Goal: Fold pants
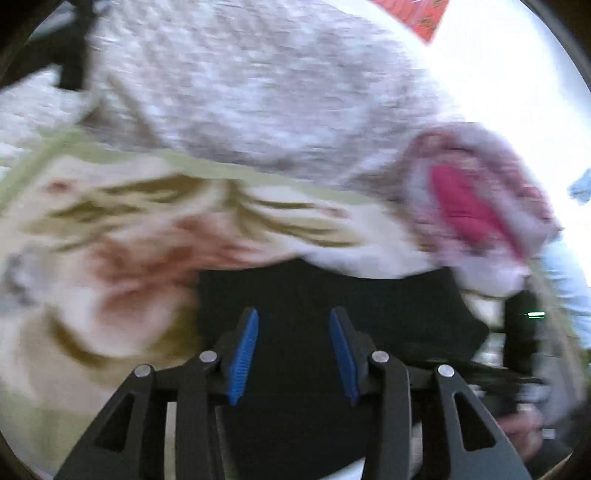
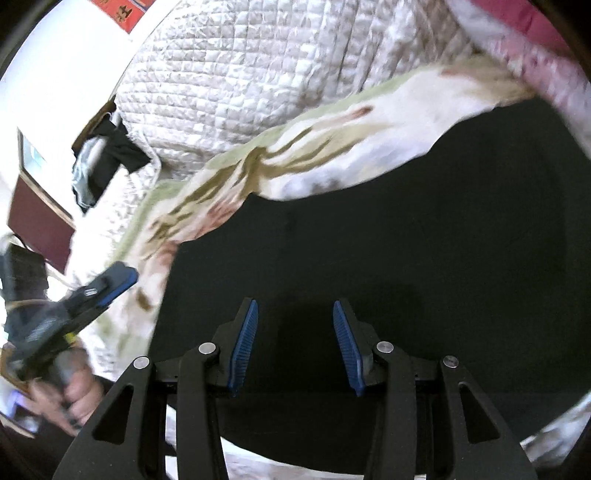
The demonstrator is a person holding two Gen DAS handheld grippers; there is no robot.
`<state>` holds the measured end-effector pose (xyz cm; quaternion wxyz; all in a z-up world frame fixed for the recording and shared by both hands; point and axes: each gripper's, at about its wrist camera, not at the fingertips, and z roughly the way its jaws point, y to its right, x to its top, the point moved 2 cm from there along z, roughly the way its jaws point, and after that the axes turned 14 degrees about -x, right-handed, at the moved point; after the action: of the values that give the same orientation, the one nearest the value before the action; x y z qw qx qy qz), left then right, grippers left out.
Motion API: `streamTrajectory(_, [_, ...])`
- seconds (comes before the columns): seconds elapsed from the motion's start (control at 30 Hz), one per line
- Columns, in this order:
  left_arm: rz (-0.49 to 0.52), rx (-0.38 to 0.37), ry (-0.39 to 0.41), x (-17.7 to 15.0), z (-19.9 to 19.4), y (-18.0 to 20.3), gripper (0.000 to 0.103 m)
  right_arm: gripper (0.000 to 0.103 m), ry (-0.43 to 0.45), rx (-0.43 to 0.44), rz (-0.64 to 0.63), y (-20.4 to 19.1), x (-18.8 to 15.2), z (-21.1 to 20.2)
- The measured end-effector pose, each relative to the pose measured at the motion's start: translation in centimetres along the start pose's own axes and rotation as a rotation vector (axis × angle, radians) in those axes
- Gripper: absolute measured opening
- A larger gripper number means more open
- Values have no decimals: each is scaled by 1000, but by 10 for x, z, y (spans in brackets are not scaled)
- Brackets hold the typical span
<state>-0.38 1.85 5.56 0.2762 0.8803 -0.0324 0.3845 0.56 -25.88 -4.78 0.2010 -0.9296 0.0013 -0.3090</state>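
The black pants [image 2: 388, 229] lie spread on a floral bedspread [image 2: 295, 155]; they also show in the left wrist view [image 1: 332, 306]. My right gripper [image 2: 293, 343] hangs open over the pants, its blue pads apart with nothing between them. My left gripper [image 1: 293, 350] is open above the pants' left part, near their edge. It also shows in the right wrist view [image 2: 114, 282] at the left, held in a hand beside the pants. Both views are motion-blurred.
A white quilted blanket [image 2: 240, 74] lies heaped behind the bedspread. A pink and white fabric [image 1: 469, 206] sits at the right. Dark clothing [image 2: 107, 155] lies at the bed's far left. A red box [image 1: 417, 14] stands by the bright wall.
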Motion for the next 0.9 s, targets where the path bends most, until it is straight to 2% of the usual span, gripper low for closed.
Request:
streamTrajectory(0.03, [-16,40,-5,0,0,-11,43,43,-11,9,-1,-3,0,3])
streamTrajectory(0.13, [-96,77,-10,-5,3,-37,43,43,-34,33,-28,-17,3,14])
streamTrajectory(0.23, [-126,83,-27,-9,8,-45,43,43,-37,25,-46,-25,8,25])
streamTrajectory(0.37, [-109,84,-37,-13,12,-41,43,41,-52,36,-31,-30,14,36])
streamTrajectory(0.4, [-104,85,-39,-14,12,-40,43,25,-52,28,-40,-32,14,37])
streamTrajectory(0.43, [-99,87,-41,-14,13,-39,43,3,-54,11,-55,-35,13,38])
streamTrajectory(0.53, [-68,96,-41,-14,12,-35,43,3,-49,11,-42,-31,10,34])
streamTrajectory(0.63, [-42,107,-32,-14,10,-32,43,3,5,13,-41,-28,6,15])
streamTrajectory(0.77, [-46,104,-43,-15,14,-33,43,3,-62,13,-10,-16,1,29])
streamTrajectory(0.83, [-37,103,-46,-16,15,-31,44,8,-32,-15,-26,-19,5,25])
streamTrajectory(0.9, [-16,111,-42,-16,14,-28,43,13,33,-86,-49,-20,8,14])
